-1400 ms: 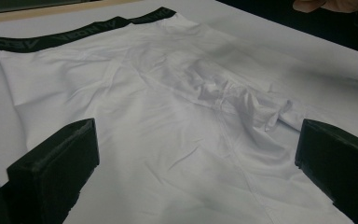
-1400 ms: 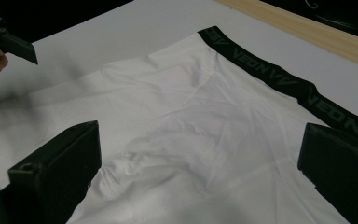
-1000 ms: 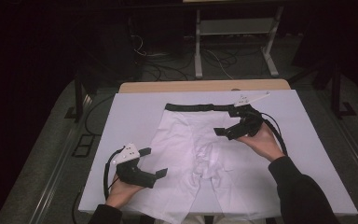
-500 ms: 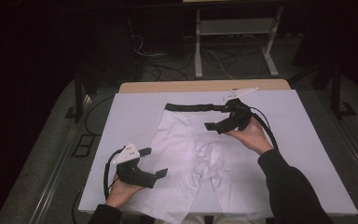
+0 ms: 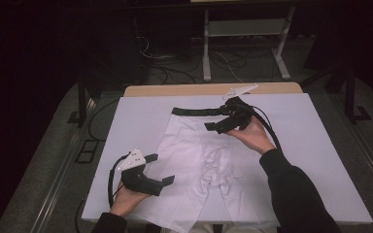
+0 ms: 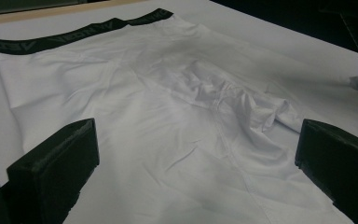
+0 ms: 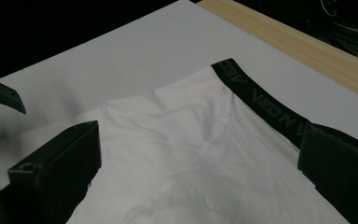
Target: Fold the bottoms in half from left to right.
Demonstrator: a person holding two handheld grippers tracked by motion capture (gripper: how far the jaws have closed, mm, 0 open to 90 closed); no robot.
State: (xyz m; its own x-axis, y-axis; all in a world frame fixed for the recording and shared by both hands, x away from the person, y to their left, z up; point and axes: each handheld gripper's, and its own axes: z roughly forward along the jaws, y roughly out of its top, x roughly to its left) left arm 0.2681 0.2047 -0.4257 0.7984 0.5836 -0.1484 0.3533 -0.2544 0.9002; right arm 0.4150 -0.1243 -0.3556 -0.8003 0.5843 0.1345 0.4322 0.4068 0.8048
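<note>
On the white table [image 5: 320, 160], white shorts [image 5: 199, 155] lie between wide-open left tongs [image 5: 161, 170] and right tongs [image 5: 218, 121].

You have one desk [image 5: 141, 121] in front of you, covered by one white sheet [image 5: 311, 145]. On it lies one pair of white boxer shorts [image 5: 199, 155] with one black waistband [image 5: 194, 111] and two leg openings. You hold two hand-held grippers: one left hand-held gripper [image 5: 162, 169] and one right hand-held gripper [image 5: 216, 119]. Each has two black jaws, set apart, and one trailing cable. Each carries one grey three-cornered plate on top. Beyond the desk stands one metal frame [image 5: 245, 34] on the floor.
</note>
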